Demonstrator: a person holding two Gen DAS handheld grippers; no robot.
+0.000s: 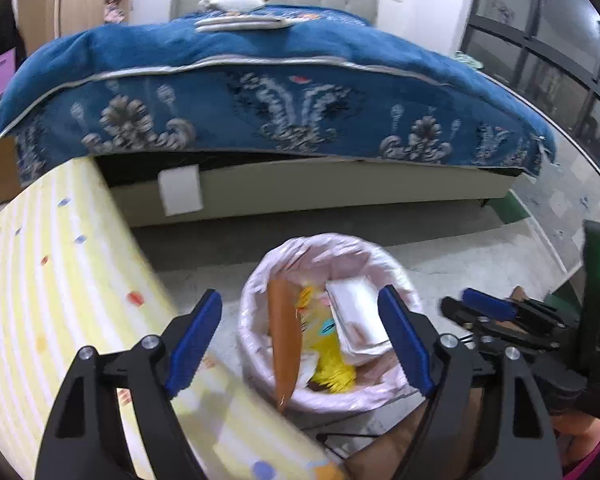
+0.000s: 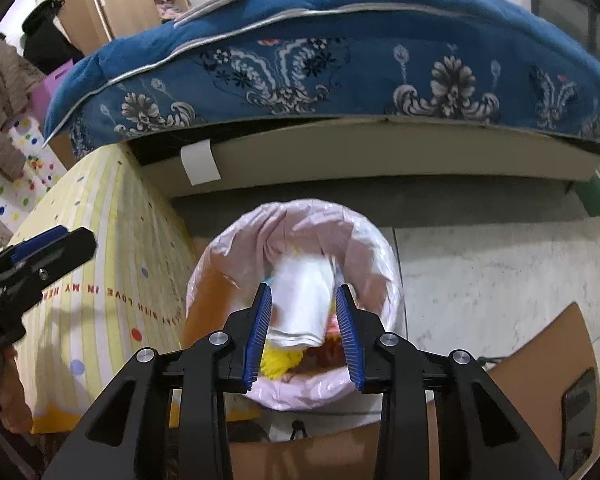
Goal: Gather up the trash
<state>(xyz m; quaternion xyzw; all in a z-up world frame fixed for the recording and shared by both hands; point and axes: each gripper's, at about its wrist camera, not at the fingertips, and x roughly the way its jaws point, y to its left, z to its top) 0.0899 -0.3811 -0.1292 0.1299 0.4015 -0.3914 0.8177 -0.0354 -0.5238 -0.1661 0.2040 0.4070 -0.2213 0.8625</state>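
One trash bin point(image 1: 324, 320) stands on the pale floor point(image 1: 480, 256), lined with one pink plastic bag point(image 2: 296, 224). Inside it lie several pieces of trash: one long orange wrapper point(image 1: 286, 336) leaning upright against the left wall, one yellow crumpled piece point(image 1: 334, 372) low in the middle, and one white folded packet point(image 1: 358, 320) on the right side. In the right wrist view the white packet sits tilted in the bin's mouth, between the two blue pads but not touching either.

Two grippers hang above the bin. The left gripper point(image 1: 300, 344) points steeply down with its jaws spread wide and nothing between them; the bin's opening shows in the gap. The right gripper point(image 2: 304, 332) also tilts down over the bin, jaws partly apart and pressing on nothing.

The bin's left edge sits just beside one counter point(image 2: 100, 280) covered in a yellow striped cloth with coloured dots, whose corner comes close to the rim. Behind the bin a strip of bare floor separates it from one bed point(image 1: 280, 192) with a blue patterned blanket point(image 1: 260, 92). To the right the floor lies open. One brown cardboard sheet point(image 2: 540, 344) lies on the floor near the bin's right side.
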